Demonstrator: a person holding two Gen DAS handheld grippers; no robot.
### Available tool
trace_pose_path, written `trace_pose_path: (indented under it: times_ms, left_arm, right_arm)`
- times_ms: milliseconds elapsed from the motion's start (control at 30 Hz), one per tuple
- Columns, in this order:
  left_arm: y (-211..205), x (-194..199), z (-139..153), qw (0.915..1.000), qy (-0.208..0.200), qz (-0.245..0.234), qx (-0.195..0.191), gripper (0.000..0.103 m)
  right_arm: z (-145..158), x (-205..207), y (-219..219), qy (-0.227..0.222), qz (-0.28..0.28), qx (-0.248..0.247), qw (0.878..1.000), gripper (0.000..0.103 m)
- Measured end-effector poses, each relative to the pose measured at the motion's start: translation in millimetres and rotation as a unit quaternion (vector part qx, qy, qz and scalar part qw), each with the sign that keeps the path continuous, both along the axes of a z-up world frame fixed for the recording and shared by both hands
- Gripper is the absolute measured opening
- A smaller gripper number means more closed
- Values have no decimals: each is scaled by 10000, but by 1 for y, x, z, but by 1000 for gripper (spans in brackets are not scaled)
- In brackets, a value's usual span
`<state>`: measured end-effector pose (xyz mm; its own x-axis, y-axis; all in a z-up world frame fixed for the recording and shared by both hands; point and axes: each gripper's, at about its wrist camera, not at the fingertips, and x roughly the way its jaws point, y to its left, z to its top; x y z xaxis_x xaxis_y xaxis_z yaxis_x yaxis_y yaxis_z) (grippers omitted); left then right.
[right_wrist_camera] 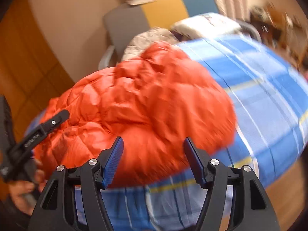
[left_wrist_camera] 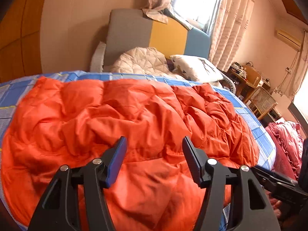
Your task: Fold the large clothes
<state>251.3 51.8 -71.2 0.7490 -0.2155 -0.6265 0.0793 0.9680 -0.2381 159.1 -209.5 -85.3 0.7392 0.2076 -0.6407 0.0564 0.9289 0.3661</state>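
Observation:
A large orange quilted down jacket (left_wrist_camera: 123, 119) lies spread and rumpled on the bed's blue plaid sheet (left_wrist_camera: 263, 134). My left gripper (left_wrist_camera: 154, 150) is open just above the jacket's near part, holding nothing. In the right wrist view the jacket (right_wrist_camera: 142, 104) looks bunched, and my right gripper (right_wrist_camera: 153, 152) is open over its near edge, empty. That view is motion-blurred. The left gripper's finger (right_wrist_camera: 52, 123) shows at the left of the right wrist view, resting by the jacket's left side. The right tool's black body (left_wrist_camera: 279, 184) shows at the right of the left wrist view.
A cream quilt (left_wrist_camera: 142, 61) and a white pillow (left_wrist_camera: 198, 67) lie at the head of the bed before a grey, yellow and blue headboard (left_wrist_camera: 157, 34). A wooden desk and wicker chair (left_wrist_camera: 259, 100) stand to the right. A red ruffled fabric (left_wrist_camera: 286, 140) lies beside the bed.

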Motion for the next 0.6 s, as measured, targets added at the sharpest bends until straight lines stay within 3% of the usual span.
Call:
trace_pose_path:
  times_ms: [267, 333, 500, 600]
  left_arm:
    - [12, 16, -16, 9992, 186, 90, -335, 47]
    - [16, 19, -17, 9988, 185, 132, -430, 45]
    - [23, 29, -16, 9987, 163, 229, -432, 44]
    - [31, 37, -21, 9982, 270, 342, -400, 34]
  right_arm:
    - [-35, 2, -38, 451, -390, 1095, 9922, 65]
    - [-41, 6, -43, 482, -465, 1378, 9882, 72]
    - [-49, 20, -48, 496, -507, 1952, 9782, 73]
    - [-50, 30, -46, 445, -565, 2082, 9755, 73]
